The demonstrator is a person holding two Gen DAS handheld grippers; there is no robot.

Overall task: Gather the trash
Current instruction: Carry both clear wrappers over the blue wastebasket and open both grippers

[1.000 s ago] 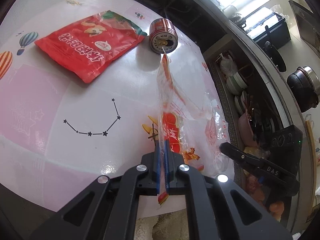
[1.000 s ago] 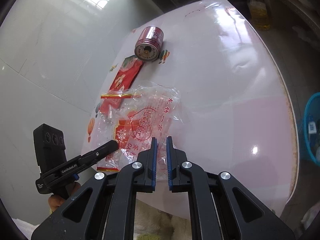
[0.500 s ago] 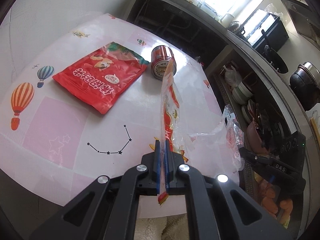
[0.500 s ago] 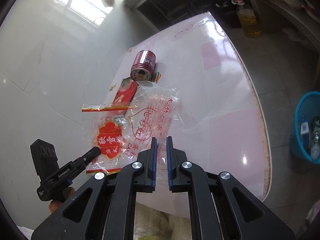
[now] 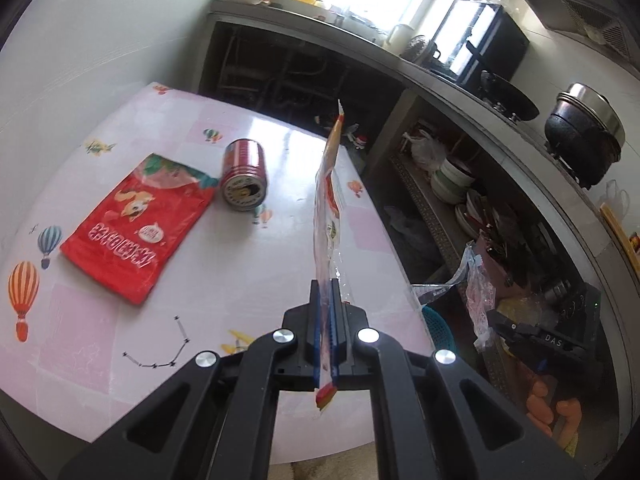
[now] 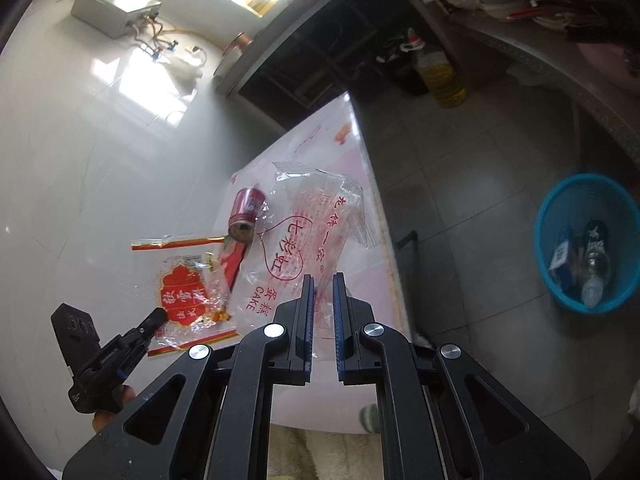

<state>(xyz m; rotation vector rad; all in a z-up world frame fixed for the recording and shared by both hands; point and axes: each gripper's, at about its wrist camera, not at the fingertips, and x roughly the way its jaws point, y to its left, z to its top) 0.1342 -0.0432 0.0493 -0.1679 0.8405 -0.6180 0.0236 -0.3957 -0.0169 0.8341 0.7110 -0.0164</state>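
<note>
Clear wrappers (image 6: 304, 240) pinched, both grippers tilted down

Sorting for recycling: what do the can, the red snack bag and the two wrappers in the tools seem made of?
Can: likely metal, ridged with a shiny end. Red snack bag: glossy plastic or foil film, creased. Cake wrapper and red-label wrapper: thin clear plastic film, see-through and crinkled.

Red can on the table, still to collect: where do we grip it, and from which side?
The can lies on its side on the table, one end facing the left gripper, beside the red snack bag. Probably best from above, fingers across the round body mid-length; the far side away from the bag is clear, and a side approach could roll it.
</note>
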